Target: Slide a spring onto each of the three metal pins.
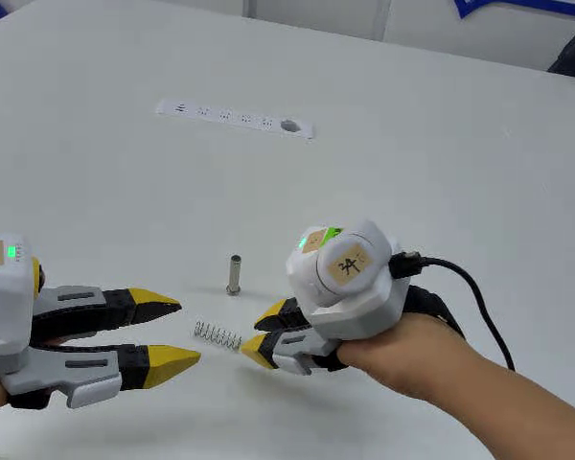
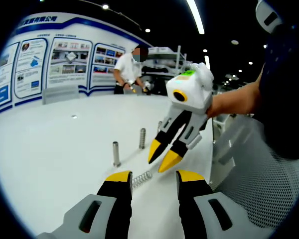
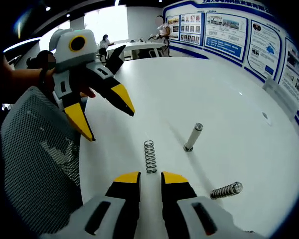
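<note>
Right gripper view, Jo: where is the small steel coil spring [image 3: 149, 156] we want?

Flat on the white worktop [image 3: 214, 89], Sam, loose, just ahead of the right hand-held gripper [image 3: 150, 178] and pointing straight away from its tips. Those yellow-tipped jaws stand a narrow gap apart with nothing between them. Beyond the spring stands a bare, upright grey metal pin [image 3: 193, 137]. Off to its side a second pin [image 3: 226, 189] appears to wear a coil already, though I would not swear to it.

So how should the pick go?

I'd close across the spring near one end, not the middle, so most of its length hangs free to go over the pin's head. Squeeze lightly, since a thin coil will likely flatten or flick away under a hard pinch. Then bring its open end square over the pin's top before lowering.

And the poses?

In the head view the right hand-held gripper [image 1: 261, 333] sits low over the worktop, tips aimed leftwards at the spring [image 1: 218, 334], with the hand [image 1: 402, 350] gripping it from behind. The left hand-held gripper [image 1: 172, 333] faces it from the other side, level, jaws spread wide and empty, with the spring between the two. The pin [image 1: 234, 275] stands just behind the spring.
</note>
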Motion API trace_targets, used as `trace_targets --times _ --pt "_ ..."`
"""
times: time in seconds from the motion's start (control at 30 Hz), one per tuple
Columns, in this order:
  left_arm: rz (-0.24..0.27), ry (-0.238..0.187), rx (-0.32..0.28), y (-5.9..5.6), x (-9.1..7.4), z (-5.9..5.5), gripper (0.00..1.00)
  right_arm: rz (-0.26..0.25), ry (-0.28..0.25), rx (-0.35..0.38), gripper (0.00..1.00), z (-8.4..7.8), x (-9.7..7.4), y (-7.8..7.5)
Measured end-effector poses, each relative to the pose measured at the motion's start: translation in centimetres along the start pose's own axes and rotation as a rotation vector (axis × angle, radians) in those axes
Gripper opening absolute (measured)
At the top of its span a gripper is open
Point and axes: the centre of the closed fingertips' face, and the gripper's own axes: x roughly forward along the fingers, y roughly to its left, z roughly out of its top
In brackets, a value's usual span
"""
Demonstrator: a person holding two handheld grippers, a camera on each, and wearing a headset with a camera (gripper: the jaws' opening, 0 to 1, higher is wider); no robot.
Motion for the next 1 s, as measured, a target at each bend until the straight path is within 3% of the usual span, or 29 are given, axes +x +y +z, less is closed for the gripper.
trace_targets --times 0.3,0.67,1.0 --pt "0.003 0.003 -0.007 0.2 0.0 -0.2 0.36 0.026 0.017 -0.015 0.17 0.1 1.6 0.1" --pt "0.006 0.006 -0.01 0.4 -0.1 -0.3 0.36 0.024 0.036 -0.045 0.12 -0.4 2.2 -0.1" --pt "-0.018 0.036 0.016 0.1 0.6 -0.5 0.36 0.028 0.039 -0.057 0.11 0.4 -0.1 0.6"
